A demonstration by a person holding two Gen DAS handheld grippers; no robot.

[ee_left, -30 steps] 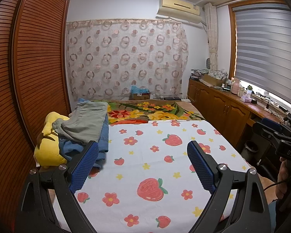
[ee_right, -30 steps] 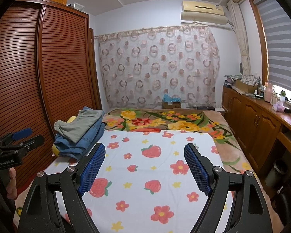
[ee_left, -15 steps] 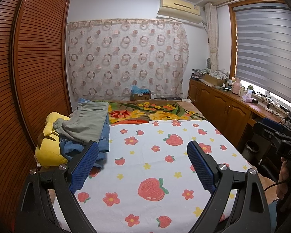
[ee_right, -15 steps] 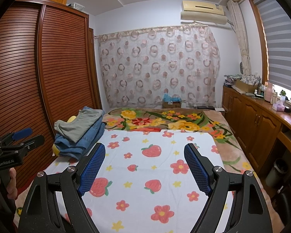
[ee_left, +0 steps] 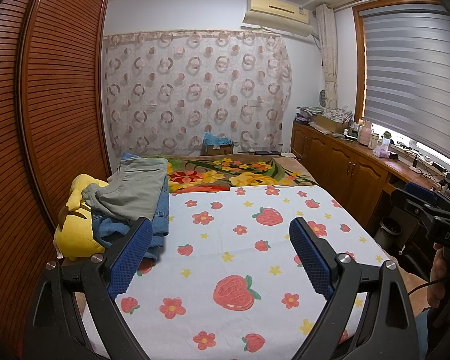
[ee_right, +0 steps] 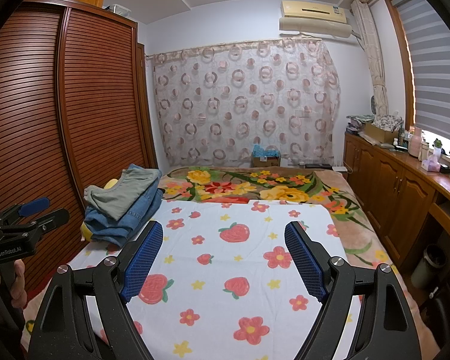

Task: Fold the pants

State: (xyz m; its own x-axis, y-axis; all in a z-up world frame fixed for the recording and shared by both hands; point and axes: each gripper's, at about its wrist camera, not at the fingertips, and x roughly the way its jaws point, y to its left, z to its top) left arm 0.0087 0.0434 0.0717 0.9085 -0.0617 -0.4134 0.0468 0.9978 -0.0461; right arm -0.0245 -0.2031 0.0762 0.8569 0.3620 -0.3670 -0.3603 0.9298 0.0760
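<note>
Denim and grey-green cloth are sitting heaped together in the left middle of both views: the grey-green pants (ee_left: 132,192) are lying on top of a stack of blue jeans (ee_left: 160,219), and that pile is resting partly on a yellow plush toy (ee_left: 75,228) at the bed's left edge, hard by the slatted wooden wardrobe (ee_left: 45,120). The top pair is looking loosely doubled over with a rumpled end hanging toward us; we are not able to tell whether it counts as folded or merely dropped there.

Comparing with the frames from the last second, we are finding almost nothing changing: the pile is keeping its shape and place, and both views are drifting only very slightly. So the pants are not being handled at this moment, and the scene is fitting either a pause ahead of picking a pair up or a rest after setting one down.

Both tools are hovering over the strawberry-print sheet (ee_left: 240,270), which is lying bare across the centre and lower frame. Our left gripper (ee_left: 220,258) is standing wide open with nothing between its blue pads (ee_left: 310,258); our right gripper (ee_right: 223,262) is likewise spread wide and holding nothing. Each is also showing at the other view's edge, held by a hand (ee_right: 13,282).
</note>
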